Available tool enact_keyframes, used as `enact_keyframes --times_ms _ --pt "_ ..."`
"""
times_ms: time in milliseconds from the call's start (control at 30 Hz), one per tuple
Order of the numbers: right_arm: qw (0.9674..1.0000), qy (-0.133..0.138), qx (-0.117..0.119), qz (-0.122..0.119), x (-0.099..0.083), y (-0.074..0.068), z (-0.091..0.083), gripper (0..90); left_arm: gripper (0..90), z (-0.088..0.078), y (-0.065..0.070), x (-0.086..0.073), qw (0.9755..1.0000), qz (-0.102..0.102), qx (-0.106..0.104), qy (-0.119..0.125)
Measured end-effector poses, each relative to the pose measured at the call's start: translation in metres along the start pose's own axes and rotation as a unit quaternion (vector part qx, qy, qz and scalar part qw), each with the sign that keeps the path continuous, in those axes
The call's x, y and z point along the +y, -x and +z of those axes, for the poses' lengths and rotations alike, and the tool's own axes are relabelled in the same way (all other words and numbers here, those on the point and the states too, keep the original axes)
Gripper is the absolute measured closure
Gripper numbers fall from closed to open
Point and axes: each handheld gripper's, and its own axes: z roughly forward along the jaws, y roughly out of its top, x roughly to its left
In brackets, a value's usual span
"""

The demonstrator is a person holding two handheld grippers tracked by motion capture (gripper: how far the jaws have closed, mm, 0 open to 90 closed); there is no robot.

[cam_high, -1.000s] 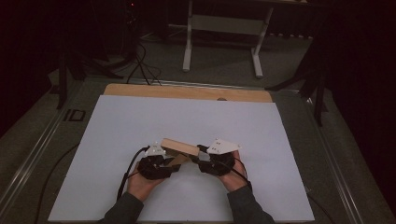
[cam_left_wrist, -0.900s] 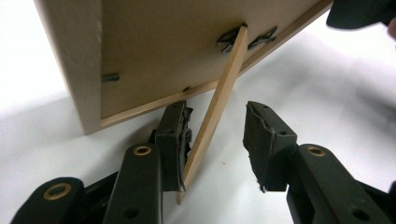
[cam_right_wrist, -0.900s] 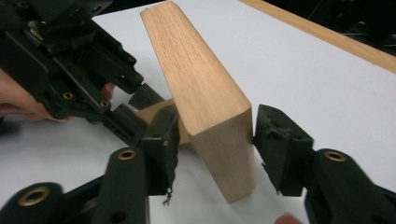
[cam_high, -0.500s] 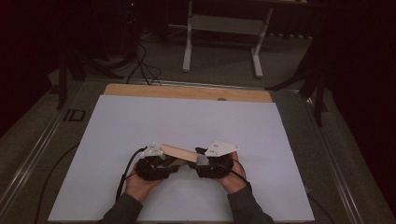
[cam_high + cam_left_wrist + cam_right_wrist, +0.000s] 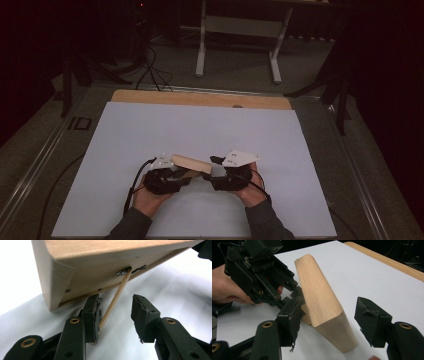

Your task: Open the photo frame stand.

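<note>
A light wooden block-shaped piece (image 5: 192,163) stands tilted on the white sheet between my two grippers. From its underside (image 5: 100,265) a thin wooden strut (image 5: 115,297) hangs down. The left gripper (image 5: 116,305) is open; the strut leans on one pad (image 5: 96,315) and the other pad stands apart. In the high view the left gripper (image 5: 181,175) is at the block's left end. The right gripper (image 5: 330,302) is open and its jaws have just been opening. The block's end (image 5: 319,295) sits between its pads with a gap on each side. The right gripper (image 5: 211,173) faces the left gripper (image 5: 262,272).
The white sheet (image 5: 200,125) covers a wooden table whose bare edge (image 5: 200,98) runs along the far side. A white stand (image 5: 240,30) and cables (image 5: 150,65) lie on the floor beyond. A hand (image 5: 227,290) holds the left gripper.
The wooden piece has sunk a little toward the sheet between the grippers. Both hands keep their places.
</note>
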Motion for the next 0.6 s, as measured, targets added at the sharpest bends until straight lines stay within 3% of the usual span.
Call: enact_keyframes --times_ms 400,600 --pt "0.9999 0.009 0.006 0.012 0.005 -0.001 -0.005 36.7 58.0 -0.010 -0.002 0.000 0.9999 0.002 0.006 0.010" --pt "0.9995 0.011 0.007 0.027 0.008 0.000 -0.007 31.0 58.1 -0.012 0.001 0.000 0.9999 0.010 0.005 0.013"
